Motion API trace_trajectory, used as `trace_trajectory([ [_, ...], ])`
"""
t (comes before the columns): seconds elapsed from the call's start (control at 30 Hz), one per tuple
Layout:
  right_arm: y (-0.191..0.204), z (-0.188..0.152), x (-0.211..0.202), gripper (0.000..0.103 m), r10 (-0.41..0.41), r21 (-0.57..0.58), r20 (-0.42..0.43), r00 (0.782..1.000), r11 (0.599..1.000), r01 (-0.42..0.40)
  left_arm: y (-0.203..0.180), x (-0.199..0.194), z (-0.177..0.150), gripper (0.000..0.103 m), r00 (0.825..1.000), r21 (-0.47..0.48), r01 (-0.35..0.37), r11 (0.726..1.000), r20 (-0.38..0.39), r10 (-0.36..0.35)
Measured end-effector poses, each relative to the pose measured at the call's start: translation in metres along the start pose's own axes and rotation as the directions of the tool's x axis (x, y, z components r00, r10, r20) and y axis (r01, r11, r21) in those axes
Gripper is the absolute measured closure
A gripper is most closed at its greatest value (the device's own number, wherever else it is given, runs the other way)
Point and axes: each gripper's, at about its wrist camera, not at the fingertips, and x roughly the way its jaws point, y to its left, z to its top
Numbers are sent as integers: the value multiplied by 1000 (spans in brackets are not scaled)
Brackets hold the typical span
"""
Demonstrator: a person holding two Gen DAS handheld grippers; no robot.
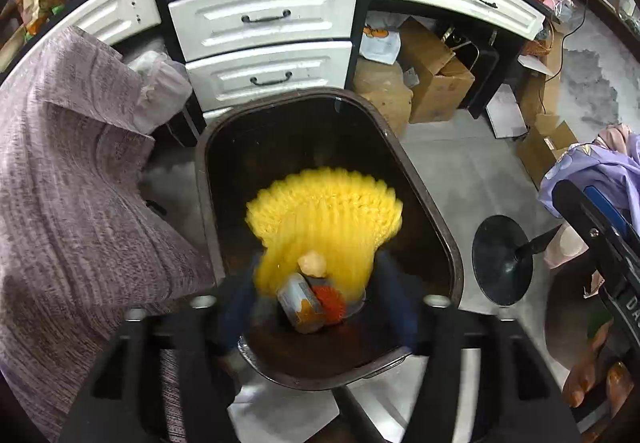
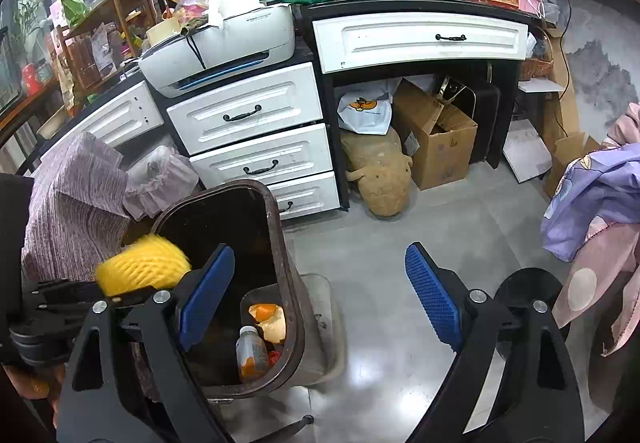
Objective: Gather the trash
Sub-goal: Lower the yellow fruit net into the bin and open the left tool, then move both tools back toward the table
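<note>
A dark brown trash bin (image 1: 424,187) stands on the floor before white drawers; it also shows in the right wrist view (image 2: 294,307). My left gripper (image 1: 316,307) hangs over the bin, its blurred jaws apart, with a yellow ribbed foam net (image 1: 324,211) blurred between and beyond them over the bin; whether it is held is unclear. In the bin lie a plastic bottle (image 1: 300,303), a red scrap (image 1: 332,305) and a pale peel (image 1: 314,263). My right gripper (image 2: 320,295) is open and empty, its blue pads (image 2: 434,295) over the bin's right rim and the floor.
White drawers (image 2: 248,115) and a printer (image 2: 224,47) stand behind the bin. A mauve cloth (image 1: 72,179) lies left. Cardboard boxes (image 2: 436,139) and a tan plush (image 2: 380,171) sit under the desk. A black round base (image 1: 502,259) and purple fabric (image 2: 592,195) are right.
</note>
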Motion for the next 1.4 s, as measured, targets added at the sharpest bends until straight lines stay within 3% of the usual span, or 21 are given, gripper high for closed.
trace_trajectory([
  [0.23, -1, 0, 1, 14, 1, 15, -9, 1000, 1000, -1, -4, -19, -4, 15, 999, 28, -8, 1000, 52, 7],
  [0.37, 1, 0, -1, 14, 1, 18, -9, 1000, 1000, -1, -5, -23, -5, 14, 998, 43, -34, 998, 56, 32],
  [0.67, 4, 2, -6, 11, 10, 23, -8, 1000, 1000, -9, 4, -50, -10, 10, 995, 18, -19, 1000, 96, 17],
  [0.93, 17, 11, -19, 11, 50, 7, 12, 999, 999, -50, 19, -89, -26, 8, 986, 4, -21, 1000, 168, 20],
  [1.2, 54, 22, -43, 10, 119, -78, 55, 991, 990, -115, 42, -127, -47, 6, 970, -12, -81, 997, 230, 82],
  [1.4, 100, 28, -62, 9, 209, -175, 78, 975, 966, -193, 71, -157, -65, 6, 954, -76, -107, 991, 272, 124],
])
